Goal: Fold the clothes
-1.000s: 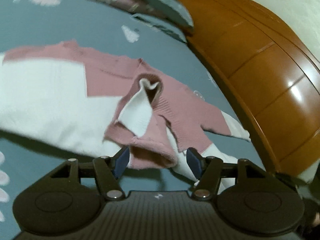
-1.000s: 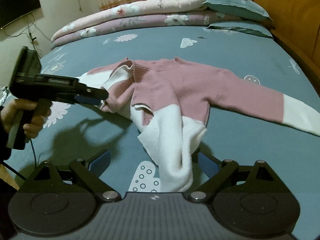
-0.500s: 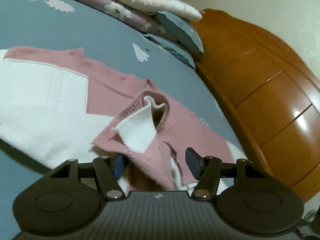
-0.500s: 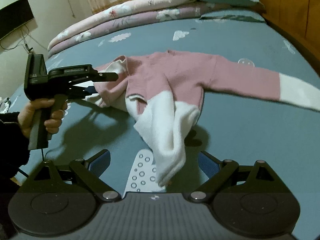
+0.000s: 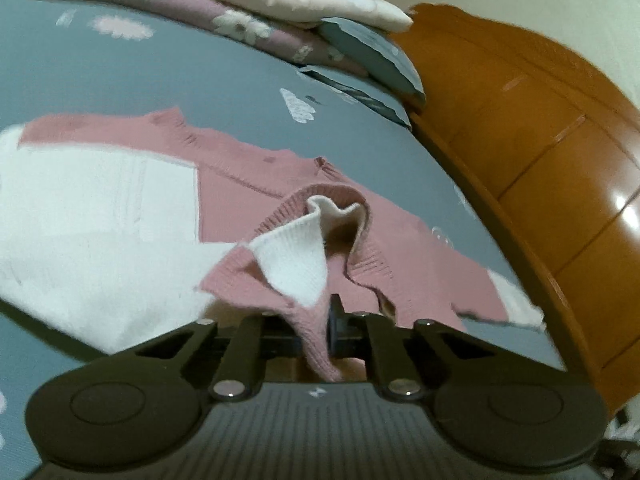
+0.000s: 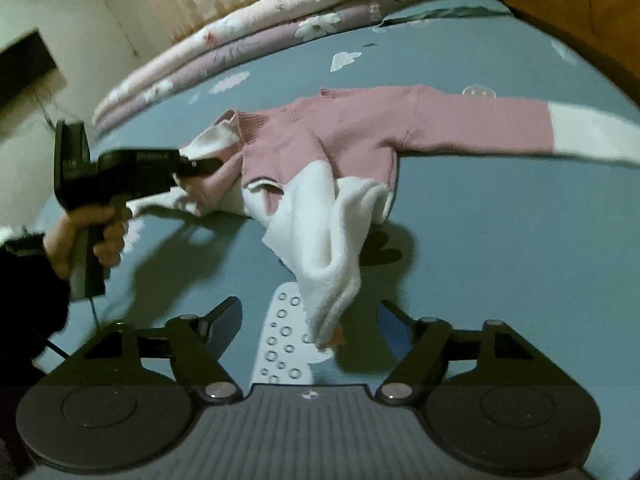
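A pink and white sweater (image 6: 340, 136) lies spread on the blue-grey bedsheet (image 6: 500, 260), one sleeve stretched out to the right. My left gripper (image 5: 320, 326) is shut on a pink fold of the sweater (image 5: 248, 184) near its collar. In the right wrist view a hand holds that left gripper (image 6: 200, 166) at the sweater's left edge. My right gripper (image 6: 310, 316) hovers low over the bed with its jaws closing. The sweater's bunched white hem corner (image 6: 328, 320) hangs between the fingers, and the pads are apart from it.
A wooden headboard (image 5: 540, 184) runs along the right side of the bed. Folded floral quilts (image 6: 248, 44) and grey-blue pillows (image 5: 372, 56) are stacked at the far edge. A dark screen (image 6: 24, 64) hangs on the wall at left.
My left jaws have shut on the pink fabric that lay between them. The right gripper has come down closer to the white hem, and its jaws have narrowed.
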`<state>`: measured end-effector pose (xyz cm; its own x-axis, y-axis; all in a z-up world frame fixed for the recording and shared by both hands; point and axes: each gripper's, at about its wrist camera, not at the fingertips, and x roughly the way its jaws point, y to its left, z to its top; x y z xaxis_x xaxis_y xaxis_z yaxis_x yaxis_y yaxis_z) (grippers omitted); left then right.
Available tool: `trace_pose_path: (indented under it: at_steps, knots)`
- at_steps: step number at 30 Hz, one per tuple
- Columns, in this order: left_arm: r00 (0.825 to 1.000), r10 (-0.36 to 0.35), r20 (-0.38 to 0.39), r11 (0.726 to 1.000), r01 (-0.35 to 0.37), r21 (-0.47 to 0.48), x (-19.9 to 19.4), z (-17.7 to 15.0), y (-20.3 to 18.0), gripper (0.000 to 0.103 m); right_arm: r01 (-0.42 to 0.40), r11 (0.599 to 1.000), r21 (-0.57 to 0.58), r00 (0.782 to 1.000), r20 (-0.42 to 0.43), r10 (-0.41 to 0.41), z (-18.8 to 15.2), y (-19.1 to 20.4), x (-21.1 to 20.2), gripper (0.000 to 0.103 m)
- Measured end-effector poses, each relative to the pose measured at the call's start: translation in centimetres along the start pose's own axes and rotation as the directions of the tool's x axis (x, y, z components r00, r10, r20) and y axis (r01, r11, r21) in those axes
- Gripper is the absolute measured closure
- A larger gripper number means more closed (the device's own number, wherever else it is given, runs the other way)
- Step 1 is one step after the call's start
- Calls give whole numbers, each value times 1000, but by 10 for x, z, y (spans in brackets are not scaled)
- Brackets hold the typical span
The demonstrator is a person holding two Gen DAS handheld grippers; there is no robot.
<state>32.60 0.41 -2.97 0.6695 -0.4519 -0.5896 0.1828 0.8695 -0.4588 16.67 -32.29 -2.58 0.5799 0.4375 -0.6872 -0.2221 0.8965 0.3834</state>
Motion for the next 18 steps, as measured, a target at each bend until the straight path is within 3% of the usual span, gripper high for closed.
trace_pose_path:
  at_steps: [2,7,12,16,18]
  knots:
    - [1000,13,1,998,-13,58,-5,0,-7,96,-33,998,54,999,14,32,-3,-7,3,34]
    - [999,36,15,973,-39,228,-26,-6,-25,97,-91,981,170,995,60,82,-5,-23,14,67]
    - [997,45,55,929,-62,366,-53,-15,-36,97,-128,975,180,988,103,111,-2,-23,14,83]
    - [997,31,75,909,-59,412,-67,-20,-36,97,-148,967,205,985,112,127,-4,-26,17,83]
    - [998,5,67,920,-31,392,-64,-20,-31,94,-154,965,211,985,110,133,-7,-25,22,80]
